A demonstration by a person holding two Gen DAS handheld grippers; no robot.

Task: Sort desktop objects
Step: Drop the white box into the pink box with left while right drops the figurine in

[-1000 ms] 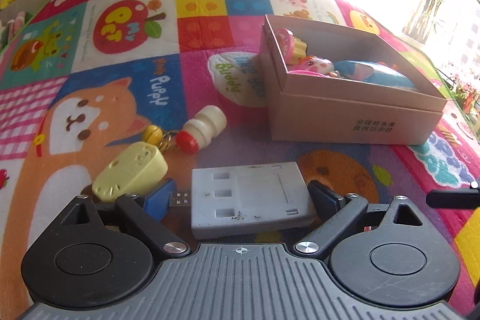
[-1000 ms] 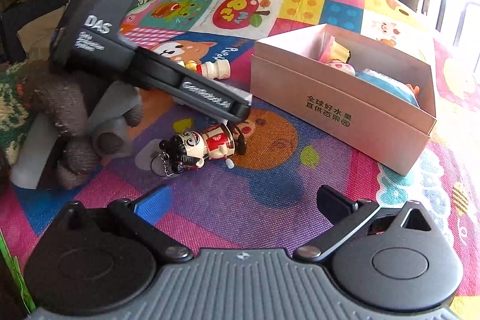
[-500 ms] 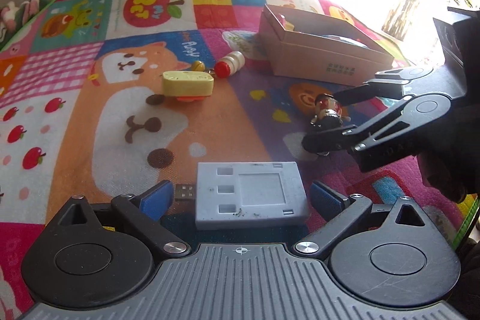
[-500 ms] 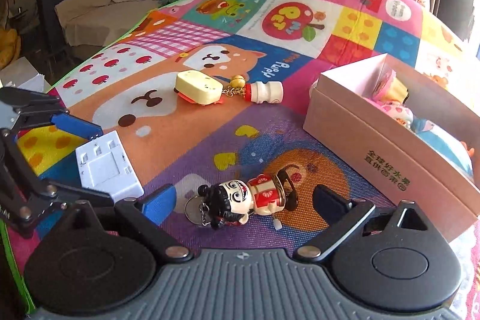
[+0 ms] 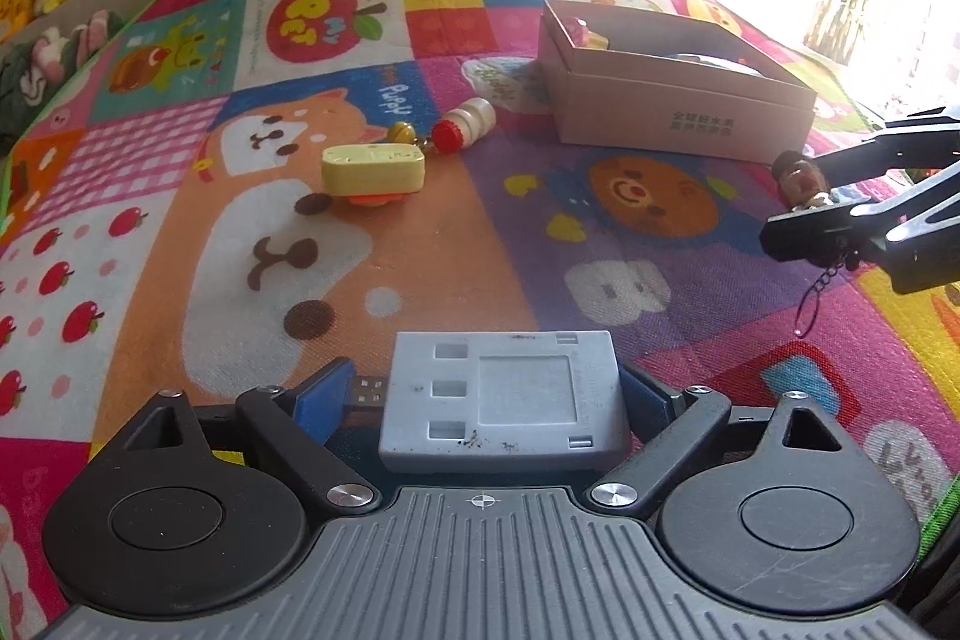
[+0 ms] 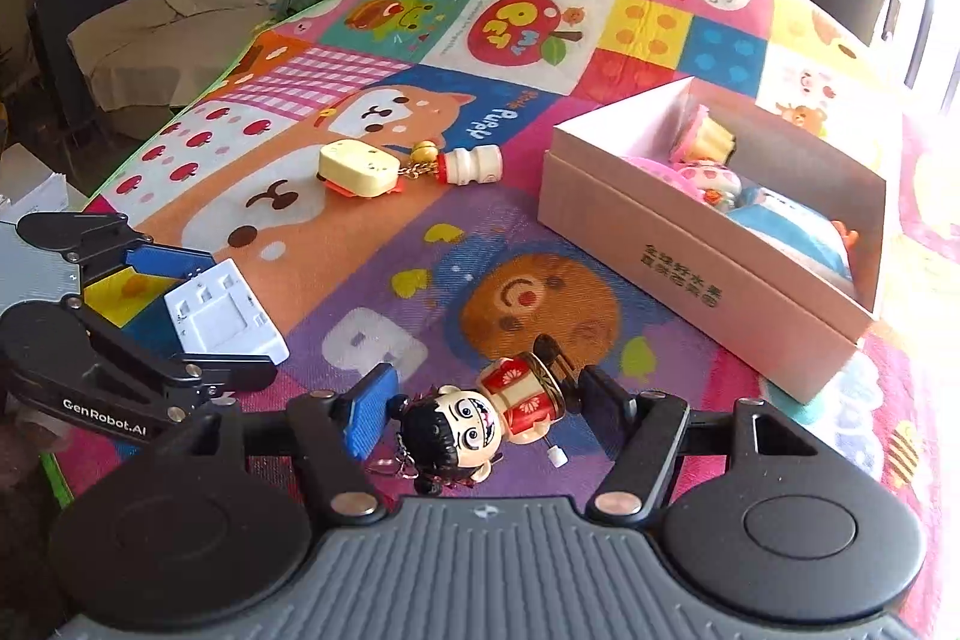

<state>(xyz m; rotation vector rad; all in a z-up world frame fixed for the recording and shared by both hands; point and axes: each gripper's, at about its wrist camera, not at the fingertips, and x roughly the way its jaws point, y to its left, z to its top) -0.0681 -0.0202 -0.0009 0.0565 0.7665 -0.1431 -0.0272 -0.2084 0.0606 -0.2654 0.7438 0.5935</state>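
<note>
left gripper grasps grey card reader over mat near edge | right gripper, jaws just closing, clasps doll keychain | pink box far right holds toys | yellow keychain and bottle charm lie left of box, path clear

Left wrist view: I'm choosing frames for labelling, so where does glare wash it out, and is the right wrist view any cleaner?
Left wrist view: window glare bleaches the top right, paling the far rim of the cardboard box. Right wrist view: glare only along the right edge; the doll keychain is sharp. Both views bend the play mat like a dome.
</note>
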